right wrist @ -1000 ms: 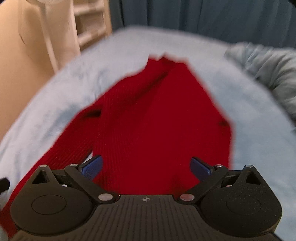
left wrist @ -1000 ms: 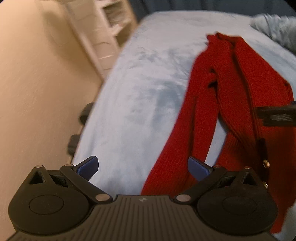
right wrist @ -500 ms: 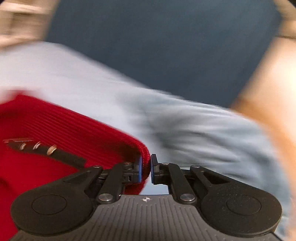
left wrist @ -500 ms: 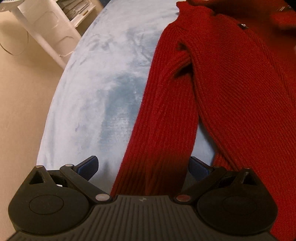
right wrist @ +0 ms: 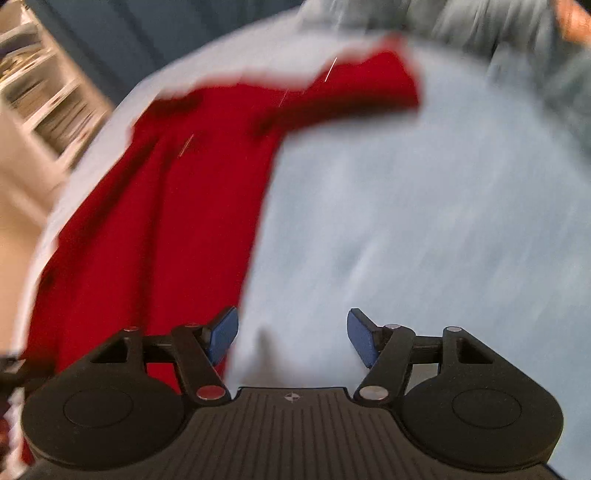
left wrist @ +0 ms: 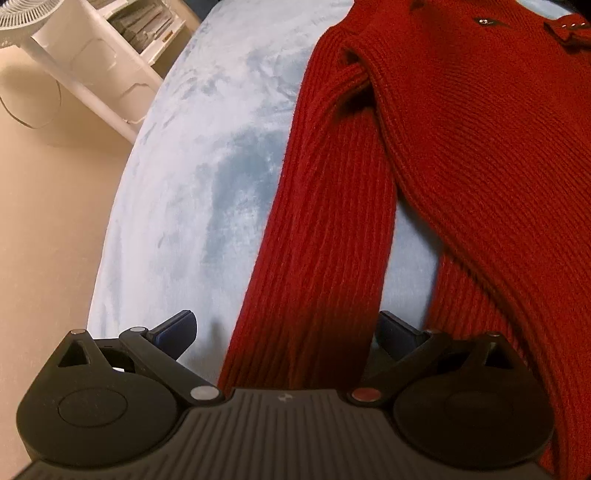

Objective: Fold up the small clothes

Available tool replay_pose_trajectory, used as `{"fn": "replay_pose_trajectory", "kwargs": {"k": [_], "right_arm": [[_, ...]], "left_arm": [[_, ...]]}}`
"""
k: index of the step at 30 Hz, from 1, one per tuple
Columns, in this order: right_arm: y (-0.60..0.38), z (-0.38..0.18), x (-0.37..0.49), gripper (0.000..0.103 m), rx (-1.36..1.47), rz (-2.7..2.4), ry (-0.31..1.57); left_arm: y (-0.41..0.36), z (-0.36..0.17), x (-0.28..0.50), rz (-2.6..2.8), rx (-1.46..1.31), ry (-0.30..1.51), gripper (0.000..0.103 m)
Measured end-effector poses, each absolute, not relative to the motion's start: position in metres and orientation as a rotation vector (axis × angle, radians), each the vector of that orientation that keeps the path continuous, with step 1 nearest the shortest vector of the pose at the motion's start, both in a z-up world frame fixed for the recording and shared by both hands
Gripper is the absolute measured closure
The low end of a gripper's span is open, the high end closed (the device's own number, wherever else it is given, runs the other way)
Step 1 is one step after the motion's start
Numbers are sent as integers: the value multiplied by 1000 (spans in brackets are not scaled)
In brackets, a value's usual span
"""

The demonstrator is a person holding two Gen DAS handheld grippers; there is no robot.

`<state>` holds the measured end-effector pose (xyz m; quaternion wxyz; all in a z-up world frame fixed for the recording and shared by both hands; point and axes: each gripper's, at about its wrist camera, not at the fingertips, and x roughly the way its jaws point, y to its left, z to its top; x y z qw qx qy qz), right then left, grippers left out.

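Note:
A red knitted cardigan (left wrist: 480,155) lies spread on a light blue blanket (left wrist: 207,177). Its long sleeve (left wrist: 325,236) runs down toward me and passes between the fingers of my left gripper (left wrist: 288,328), which stands open; the pads do not press on the sleeve. In the blurred right wrist view the cardigan (right wrist: 159,206) lies to the left, with one part stretched out toward the upper right. My right gripper (right wrist: 293,336) hovers over bare blanket (right wrist: 424,221) beside the cardigan's edge. Its jaws are opening and nothing is between them.
A white shelf unit (left wrist: 122,48) and a fan (left wrist: 22,18) stand on the beige floor (left wrist: 48,229) left of the bed. A dark blue curtain (right wrist: 129,33) hangs behind. A grey-blue fluffy bundle (right wrist: 498,26) lies at the far right.
The left gripper sank over the sleeve, which now lies between its open fingers. The right gripper closed on the cardigan's edge, then let go and swung away, open over the blanket.

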<state>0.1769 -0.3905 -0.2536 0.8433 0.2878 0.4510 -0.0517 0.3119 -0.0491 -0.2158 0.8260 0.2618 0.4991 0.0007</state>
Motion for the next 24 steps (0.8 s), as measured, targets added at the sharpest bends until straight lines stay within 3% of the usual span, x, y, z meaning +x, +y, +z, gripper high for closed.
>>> {"fn": "replay_pose_trajectory", "kwargs": {"k": [3, 6, 7, 8, 9, 10, 12, 13, 16, 20, 24], "right_arm": [[-347, -264, 165, 28, 607, -91, 927], [-306, -253, 167, 54, 498, 5, 950], [-295, -249, 170, 76, 502, 54, 966], [-288, -245, 173, 84, 477, 103, 990], [-284, -241, 172, 85, 439, 115, 994], [-283, -236, 174, 86, 417, 116, 984], [-300, -211, 168, 87, 458, 114, 927], [-313, -193, 162, 87, 472, 100, 882], [-354, -156, 142, 87, 353, -79, 793], [-430, -184, 135, 87, 392, -340, 857], [-439, -236, 145, 87, 467, -368, 953]], "left_arm": [[-44, -215, 313, -9, 545, 1079, 0], [-41, -217, 316, -35, 551, 1099, 0], [-41, -218, 317, -47, 559, 1105, 0], [-42, -219, 318, -58, 568, 1110, 0], [-44, -219, 321, -71, 580, 1115, 4], [-45, -217, 323, -87, 579, 1113, 32], [-46, -203, 329, -110, 547, 1107, 76], [-44, -196, 333, -75, 550, 1074, 84], [-22, -179, 358, 49, 603, 931, 87], [21, -162, 428, 211, 623, 888, 87], [26, -150, 463, 274, 549, 899, 66]]}}
